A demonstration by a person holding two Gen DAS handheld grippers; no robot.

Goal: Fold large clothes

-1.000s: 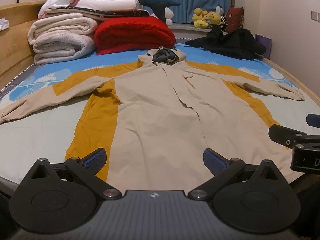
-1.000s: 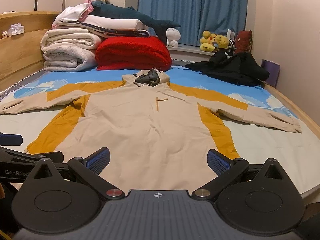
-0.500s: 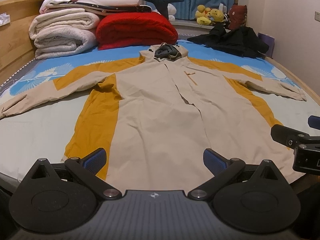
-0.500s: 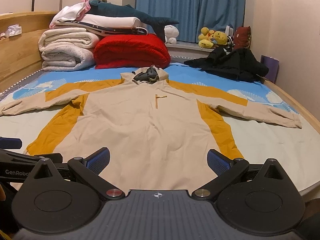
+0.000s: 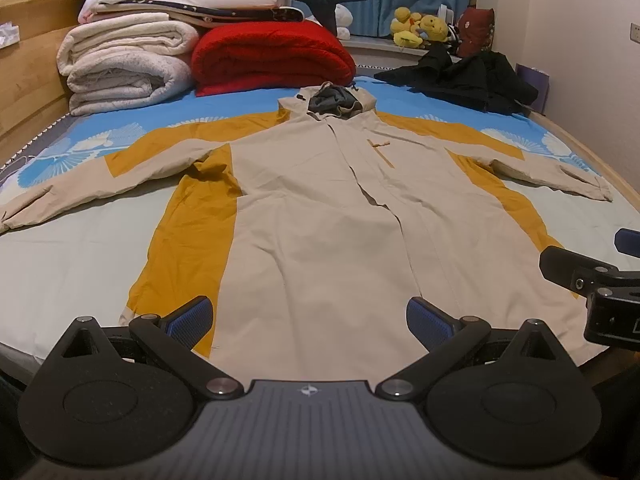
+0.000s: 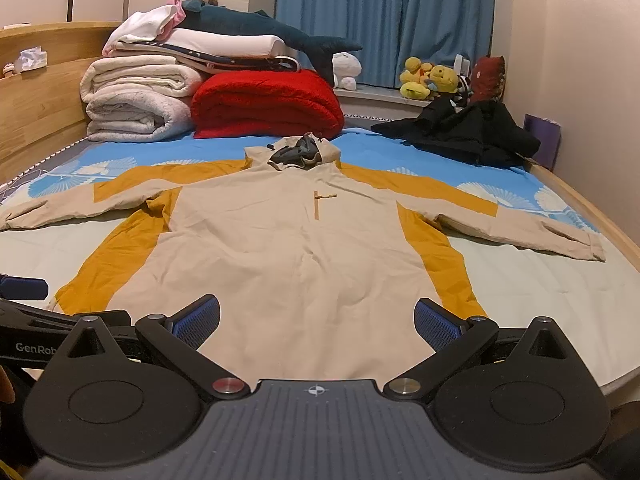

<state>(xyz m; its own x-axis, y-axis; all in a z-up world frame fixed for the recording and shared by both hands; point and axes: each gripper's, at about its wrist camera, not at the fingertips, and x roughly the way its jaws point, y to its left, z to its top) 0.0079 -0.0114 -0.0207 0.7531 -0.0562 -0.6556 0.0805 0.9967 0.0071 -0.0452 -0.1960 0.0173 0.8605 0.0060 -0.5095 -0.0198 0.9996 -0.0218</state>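
So the jacket (image 5: 320,216) is a big hooded one, mostly beige with mustard-yellow panels running down both sides and across the tops of the sleeves. It's lying flat and front-up on the bed (image 5: 72,248), unfolded, both sleeves stretched straight out to the sides, hood (image 5: 334,100) pointing toward the far end with a dark grey lining showing inside it. There's a closed front placket down the middle and a little tan T-shaped trim on the chest, could be a zip pocket, hard to say at this angle. A few soft wrinkles on the body, and the fabric bunches a bit under the armpits.

The hem sits right at the near edge of the bed. The left hand-held gripper (image 5: 308,316) hangs just over the hem toward the yellow side panel, fingers spread wide, gripping nothing. The right hand-held gripper (image 6: 316,318) is beside it over the hem too, also wide apart and empty.

Folded blankets (image 6: 136,96) and a red quilt (image 6: 264,104) are stacked beyond the hood.
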